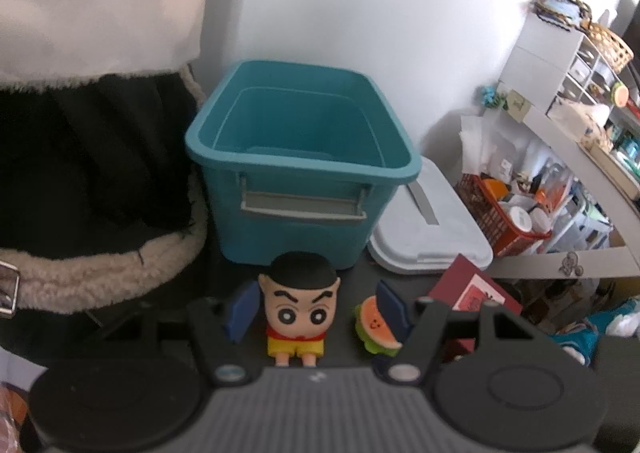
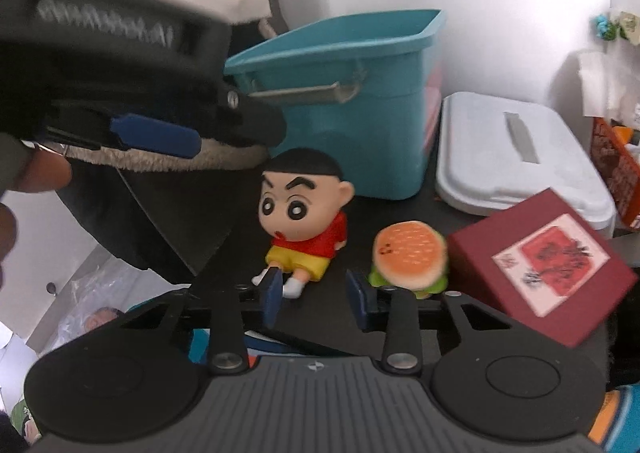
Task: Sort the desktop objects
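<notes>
A cartoon boy doll (image 1: 300, 305) in a red shirt and yellow shorts sits on the dark desk in front of a teal bin (image 1: 300, 157). My left gripper (image 1: 316, 307) is open. Its blue fingers stand on either side of the doll's head without touching it. A burger toy (image 1: 376, 325) lies just inside the right finger. In the right wrist view, my right gripper (image 2: 316, 295) is open with a narrow gap and nothing between the pads. It sits just in front of the doll (image 2: 304, 213), between its feet and the burger toy (image 2: 408, 253). The left gripper's blue finger (image 2: 156, 135) shows at upper left.
A maroon box (image 2: 540, 265) lies to the right of the burger, partly on a white lid (image 2: 512, 157). The empty teal bin (image 2: 352, 93) stands behind. A black fleece-trimmed coat (image 1: 100, 277) crowds the left. A red basket (image 1: 508, 213) and cluttered shelves are at the right.
</notes>
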